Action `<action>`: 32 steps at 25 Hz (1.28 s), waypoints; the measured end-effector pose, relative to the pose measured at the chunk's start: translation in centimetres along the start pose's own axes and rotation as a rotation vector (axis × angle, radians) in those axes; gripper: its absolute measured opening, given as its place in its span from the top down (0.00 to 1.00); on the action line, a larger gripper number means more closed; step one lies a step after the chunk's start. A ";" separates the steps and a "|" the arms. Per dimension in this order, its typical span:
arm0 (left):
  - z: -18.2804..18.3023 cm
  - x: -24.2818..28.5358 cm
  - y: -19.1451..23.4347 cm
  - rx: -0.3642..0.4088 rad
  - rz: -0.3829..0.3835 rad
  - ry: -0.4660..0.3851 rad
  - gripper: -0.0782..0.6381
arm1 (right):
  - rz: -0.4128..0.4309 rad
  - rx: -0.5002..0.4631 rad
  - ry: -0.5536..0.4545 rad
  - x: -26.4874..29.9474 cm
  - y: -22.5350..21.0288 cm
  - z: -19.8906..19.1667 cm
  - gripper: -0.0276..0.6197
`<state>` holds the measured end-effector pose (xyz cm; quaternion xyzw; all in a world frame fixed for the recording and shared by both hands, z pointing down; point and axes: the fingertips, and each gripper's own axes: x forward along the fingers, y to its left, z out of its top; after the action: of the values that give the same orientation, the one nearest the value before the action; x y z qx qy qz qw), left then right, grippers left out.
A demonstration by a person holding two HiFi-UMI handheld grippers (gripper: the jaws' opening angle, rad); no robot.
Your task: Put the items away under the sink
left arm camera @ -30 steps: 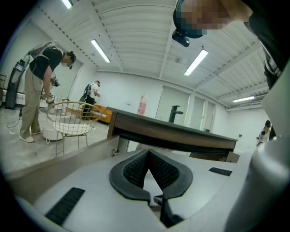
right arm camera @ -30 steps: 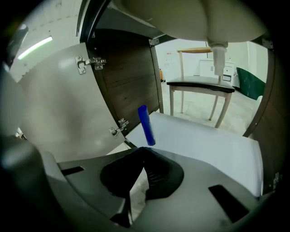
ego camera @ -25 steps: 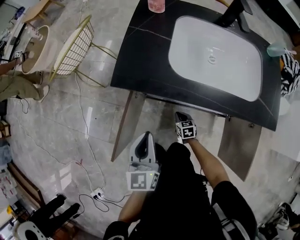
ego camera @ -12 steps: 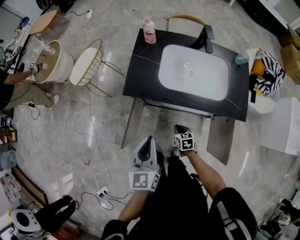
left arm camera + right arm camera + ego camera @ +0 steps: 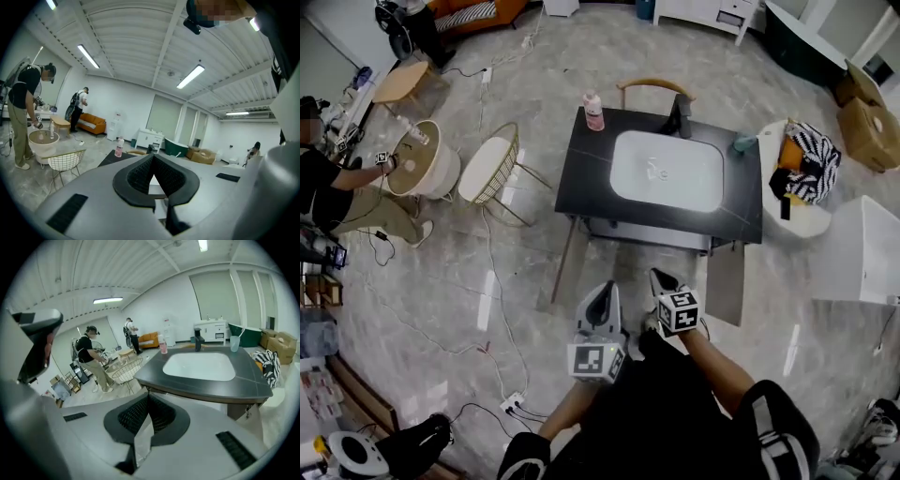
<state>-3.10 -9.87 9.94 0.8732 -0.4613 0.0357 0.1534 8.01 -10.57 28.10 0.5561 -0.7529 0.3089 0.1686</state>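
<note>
The black-topped vanity (image 5: 581, 178) with its white basin stands ahead of me, and both cabinet doors (image 5: 565, 262) below it hang open. A pink bottle (image 5: 593, 111) sits at the top's far left corner, and a teal cup (image 5: 741, 143) stands at the far right beside the black faucet (image 5: 682, 117). My left gripper (image 5: 605, 286) and right gripper (image 5: 658, 275) are held close to my body, well short of the vanity. Both are shut with nothing between the pads. The right gripper view (image 5: 147, 394) looks down on the basin, bottle (image 5: 162, 344) and cup (image 5: 235, 343). The left gripper view (image 5: 153, 157) points nearly level across the room.
A wire chair (image 5: 492, 169) and a round side table (image 5: 427, 169) stand left of the vanity, with a person (image 5: 328, 197) working there. Cables and a power strip (image 5: 511, 403) lie on the floor at my left. A seat with striped cloth (image 5: 806, 173) is at the right.
The head view has pulled up and back, so the vanity now looks smaller and farther away. Both grippers rose with me and stayed shut and empty.
</note>
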 end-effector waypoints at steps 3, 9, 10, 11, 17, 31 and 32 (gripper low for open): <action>0.6 -0.8 -1.3 0.027 -0.021 -0.013 0.87 | -0.004 -0.012 -0.072 -3.7 1.1 2.6 0.94; 1.6 -1.7 -3.1 0.077 -0.031 -0.053 0.87 | -0.011 -0.065 -0.218 -9.8 2.6 6.0 0.94; 1.7 -1.7 -3.1 0.085 -0.029 -0.061 0.87 | -0.017 -0.082 -0.247 -10.8 2.7 6.7 0.94; 1.8 -1.7 -3.1 0.090 -0.026 -0.064 0.87 | -0.023 -0.097 -0.273 -11.7 2.8 7.4 0.94; 2.0 -1.9 -2.9 0.094 -0.010 -0.068 0.87 | -0.035 -0.114 -0.388 -15.8 4.0 9.7 0.94; 2.8 -2.1 -2.3 0.097 0.039 -0.102 0.87 | -0.011 -0.117 -0.396 -15.9 4.3 9.7 0.94; 2.7 -2.1 -2.3 0.096 0.038 -0.101 0.87 | -0.010 -0.118 -0.395 -15.9 4.3 9.6 0.94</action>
<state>-2.61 -7.79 6.36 0.8712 -0.4828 0.0167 0.0873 10.04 -4.35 10.15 0.5987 -0.7854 0.1485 0.0514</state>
